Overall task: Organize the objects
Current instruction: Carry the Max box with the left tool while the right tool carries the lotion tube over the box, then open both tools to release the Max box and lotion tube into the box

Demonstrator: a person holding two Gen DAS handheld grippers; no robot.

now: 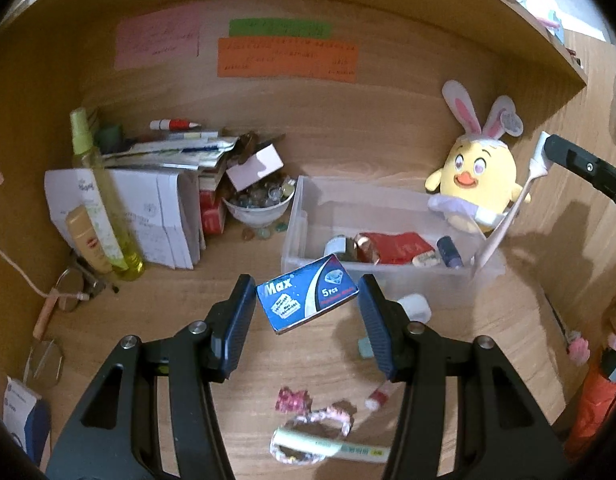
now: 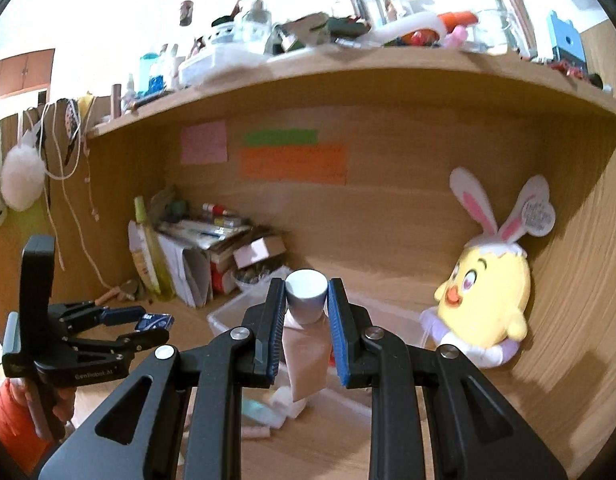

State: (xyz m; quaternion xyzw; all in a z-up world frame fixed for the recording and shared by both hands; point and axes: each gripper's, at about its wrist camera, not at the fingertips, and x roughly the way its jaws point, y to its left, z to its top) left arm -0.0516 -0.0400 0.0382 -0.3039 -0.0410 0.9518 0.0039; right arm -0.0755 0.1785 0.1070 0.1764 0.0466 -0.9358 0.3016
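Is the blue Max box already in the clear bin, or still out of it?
Out. The blue Max box sits tilted between the left gripper jaws, in front of the clear bin, above the desk; whether both pads touch it is unclear.

left gripper (image 1: pixel 306 312) jaws spread wide, barely touching its load; right gripper (image 2: pixel 306 328) jaws clamped, raised.

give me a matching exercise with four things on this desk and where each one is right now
Things:
1. blue blade box
2. pink tube
3. yellow chick plush
4. dark blue thread spool

Places:
A. leaning in the right back corner
B. inside the clear bin
C. between the left gripper's fingers
D. clamped in the right gripper

Pairs: 1-C, 2-D, 3-A, 4-B
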